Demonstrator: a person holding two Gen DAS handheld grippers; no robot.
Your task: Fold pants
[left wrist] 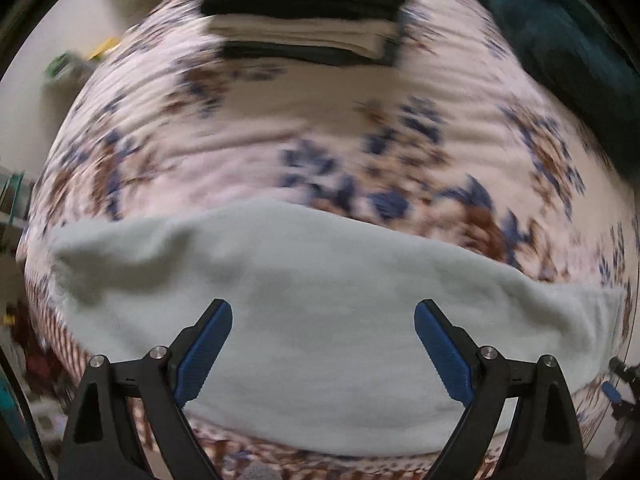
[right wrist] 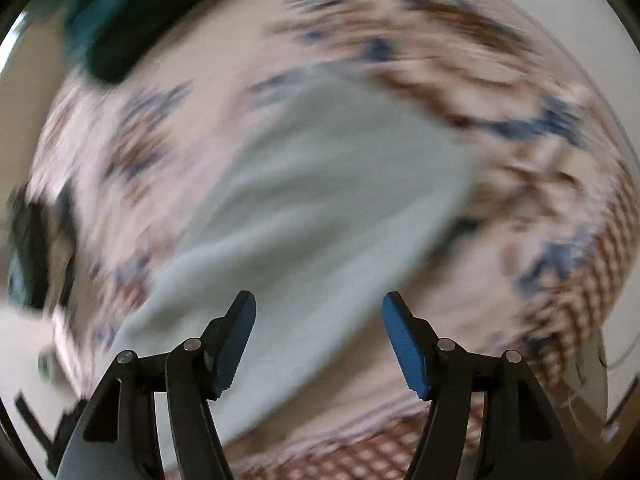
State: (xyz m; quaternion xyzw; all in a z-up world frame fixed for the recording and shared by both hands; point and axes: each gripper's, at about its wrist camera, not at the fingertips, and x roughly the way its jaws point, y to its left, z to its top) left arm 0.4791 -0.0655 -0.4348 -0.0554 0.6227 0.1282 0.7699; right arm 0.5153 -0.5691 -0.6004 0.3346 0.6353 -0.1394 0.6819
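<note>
Several folded garments (left wrist: 308, 20), dark and pale in layers, sit stacked at the top centre of the left wrist view, on a floral bedspread (left wrist: 240, 128) in pink, blue and brown. A dark teal fabric heap (left wrist: 560, 40) fills the upper right there. The pale mint pants (left wrist: 320, 300) lie across the lower half of that view and run diagonally through the middle of the right wrist view, blurred. The left gripper (left wrist: 323, 312) stands spread above the pants, pinching nothing. The right gripper (right wrist: 319, 304) is also spread, nothing between its pads. No writing can be read.
</note>
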